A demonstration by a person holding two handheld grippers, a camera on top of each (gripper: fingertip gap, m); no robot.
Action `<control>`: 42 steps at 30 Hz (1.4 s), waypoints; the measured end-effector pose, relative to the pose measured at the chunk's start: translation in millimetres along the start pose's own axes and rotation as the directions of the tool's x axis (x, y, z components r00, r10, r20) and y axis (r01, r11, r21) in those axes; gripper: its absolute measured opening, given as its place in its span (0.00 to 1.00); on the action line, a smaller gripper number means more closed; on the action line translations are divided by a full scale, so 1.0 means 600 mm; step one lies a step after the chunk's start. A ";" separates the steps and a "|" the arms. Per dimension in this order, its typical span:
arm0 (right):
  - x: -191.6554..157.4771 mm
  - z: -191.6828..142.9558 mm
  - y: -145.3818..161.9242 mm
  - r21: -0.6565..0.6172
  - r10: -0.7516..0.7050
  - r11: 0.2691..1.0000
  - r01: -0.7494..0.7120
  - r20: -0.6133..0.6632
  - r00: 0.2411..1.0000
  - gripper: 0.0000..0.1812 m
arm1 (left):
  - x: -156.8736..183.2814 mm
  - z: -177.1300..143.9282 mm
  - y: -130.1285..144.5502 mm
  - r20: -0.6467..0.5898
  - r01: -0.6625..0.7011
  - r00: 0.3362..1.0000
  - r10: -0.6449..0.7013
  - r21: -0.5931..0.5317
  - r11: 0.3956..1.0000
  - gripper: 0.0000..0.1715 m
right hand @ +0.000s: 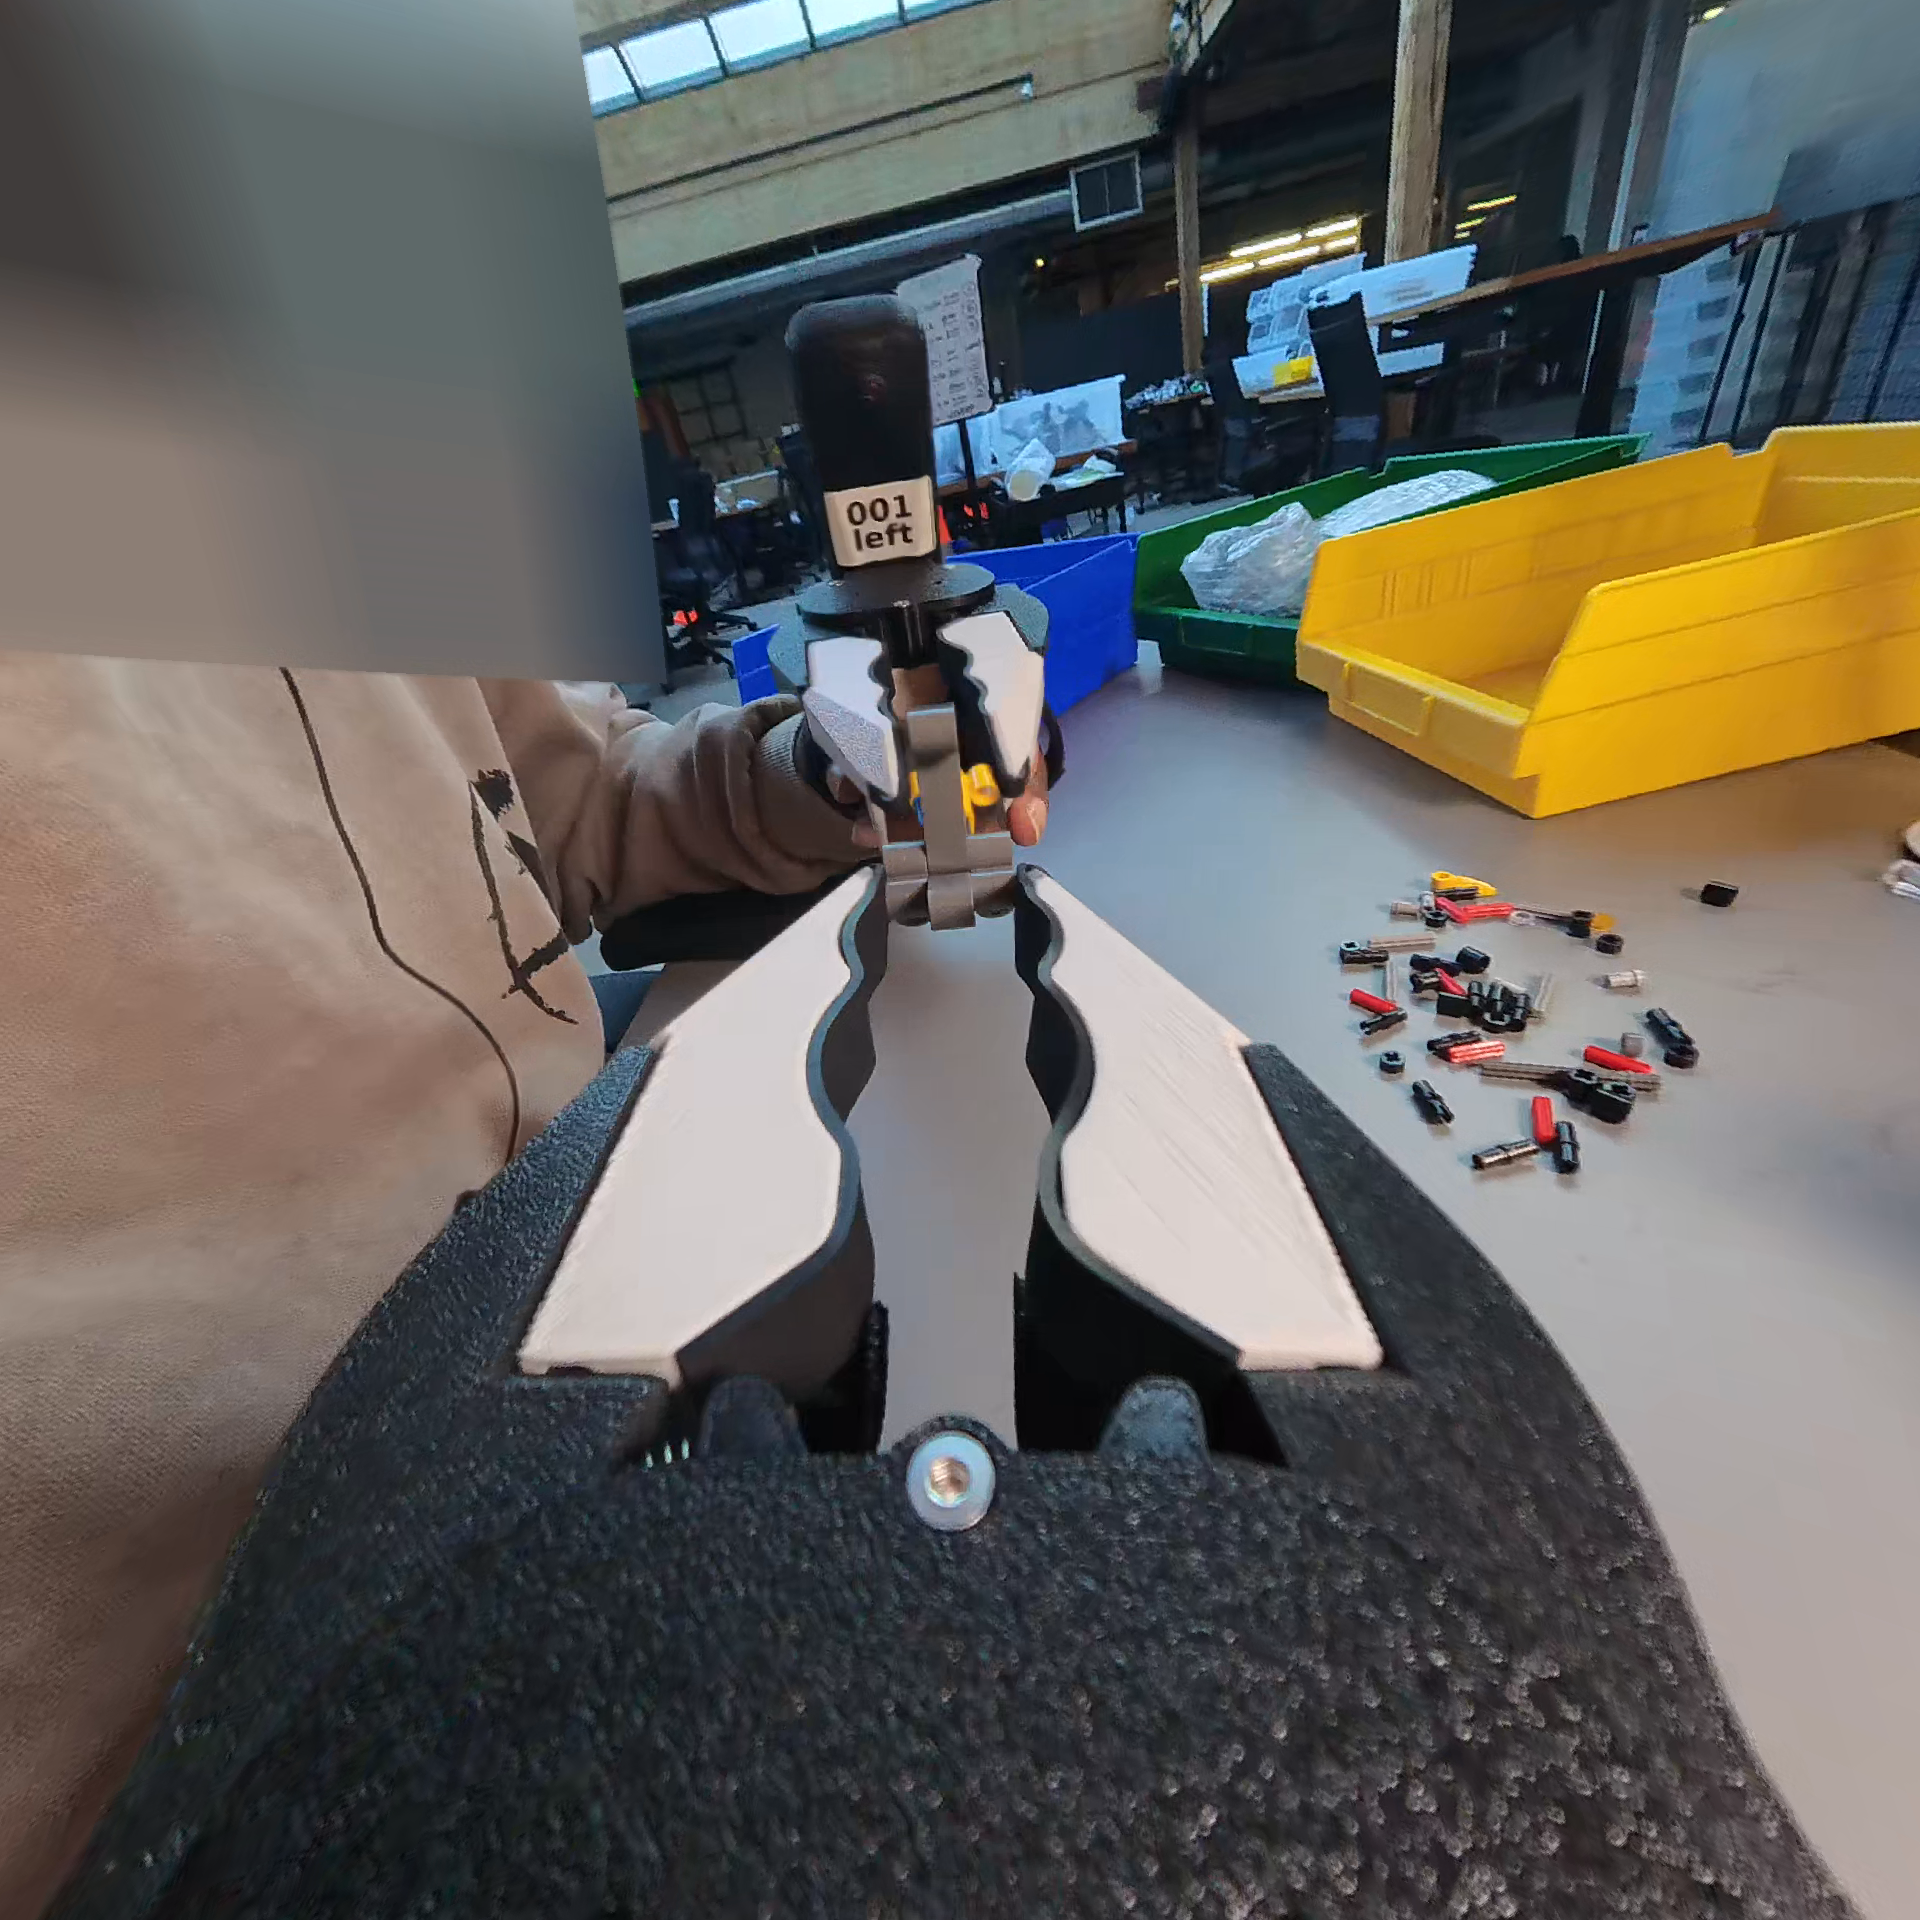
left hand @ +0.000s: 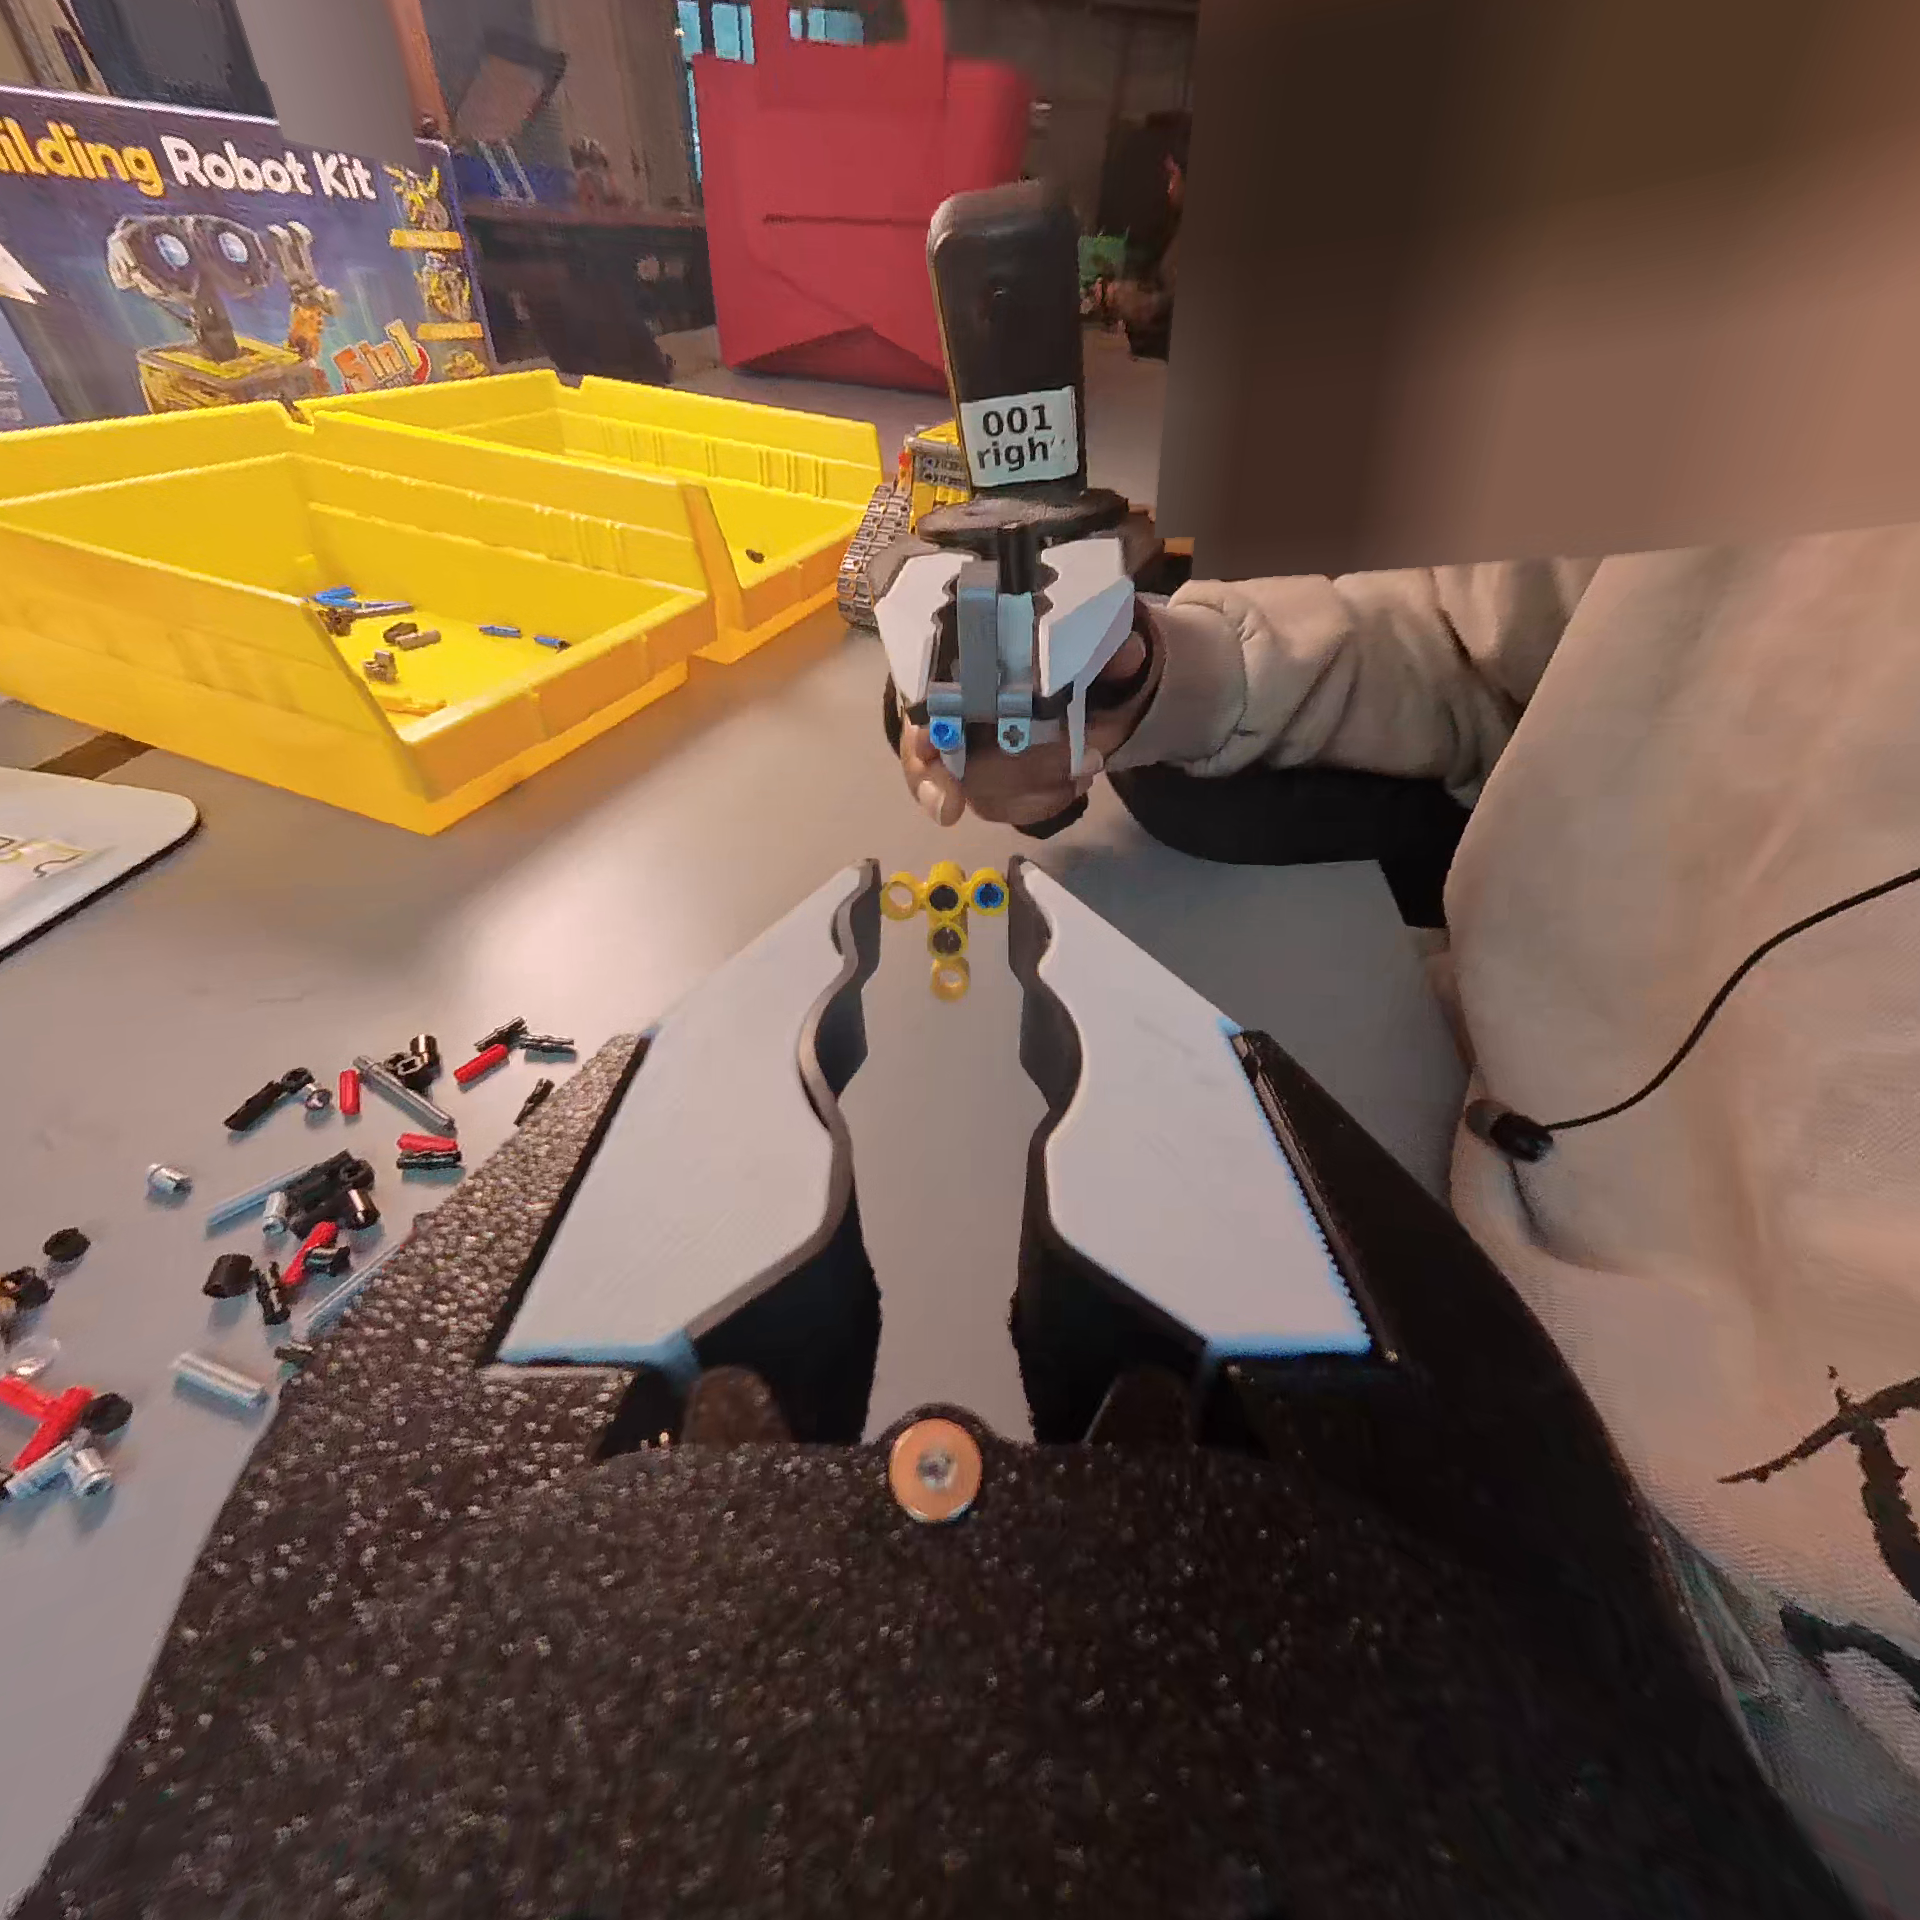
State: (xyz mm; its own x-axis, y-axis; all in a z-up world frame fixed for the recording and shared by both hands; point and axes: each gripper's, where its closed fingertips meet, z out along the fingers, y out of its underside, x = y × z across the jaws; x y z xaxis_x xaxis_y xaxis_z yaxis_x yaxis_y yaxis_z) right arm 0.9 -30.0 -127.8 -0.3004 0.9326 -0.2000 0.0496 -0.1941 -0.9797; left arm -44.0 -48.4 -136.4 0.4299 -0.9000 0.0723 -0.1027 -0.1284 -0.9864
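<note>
Yellow plastic makes up the small T-shaped piece (left hand: 948, 920) pinched between the tips of the left tool (left hand: 943, 883); its fingers are clamped on the ends of the crossbar, held above the grey counter (left hand: 582, 935). This yellow piece has round holes, two plugged with black pins, a blue pin at its right end, and a stem hanging toward the camera.

Just beyond it, the right tool (left hand: 982, 727) faces the left one, nearly tip to tip. It is closed on a grey forked piece (left hand: 985, 665) with two prongs, one ending in a blue pin. In the right wrist view the right tool (right hand: 948, 883) grips that grey forked piece (right hand: 948, 831) at its base, and its prongs reach up to the yellow piece (right hand: 977, 790) in the left tool (right hand: 935, 769); whether the two parts touch I cannot tell.

A scatter of small black, red and grey parts (left hand: 312, 1174) lies on the counter to the left, near the left tool. Farther off stand yellow bins (left hand: 499, 582), one holding a few loose bits, with a printed kit box (left hand: 229, 249) behind them. A yellow tracked toy model (left hand: 894, 520) stands behind the right tool. In the right wrist view, blue (right hand: 1081, 603) and green bins (right hand: 1351, 520) sit far back.
</note>
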 end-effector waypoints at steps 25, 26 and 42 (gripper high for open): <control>0.060 -0.008 0.143 -0.585 -0.429 0.767 0.266 -0.159 0.889 0.27 | 0.008 0.031 0.020 -0.057 0.088 0.995 -0.087 0.011 0.996 0.14; 0.051 -0.002 0.111 -0.506 -0.420 0.814 0.285 -0.175 0.890 0.27 | 0.010 0.029 0.010 -0.082 0.132 0.988 -0.128 0.045 0.990 0.14; -0.024 0.026 -0.011 -0.207 -0.616 0.788 0.580 -0.237 0.752 0.02 | 0.025 0.042 -0.042 -0.364 0.531 0.817 -0.447 0.173 0.829 0.14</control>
State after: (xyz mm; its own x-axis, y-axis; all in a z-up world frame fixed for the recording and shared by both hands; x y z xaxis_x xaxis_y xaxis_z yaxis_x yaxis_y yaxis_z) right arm -10.1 -47.0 -118.3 -0.0305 0.8925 0.4500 0.0621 0.4511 -0.8903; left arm -12.3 -48.1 -113.9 0.0705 -0.8295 0.5540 0.2985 -0.5124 -0.8052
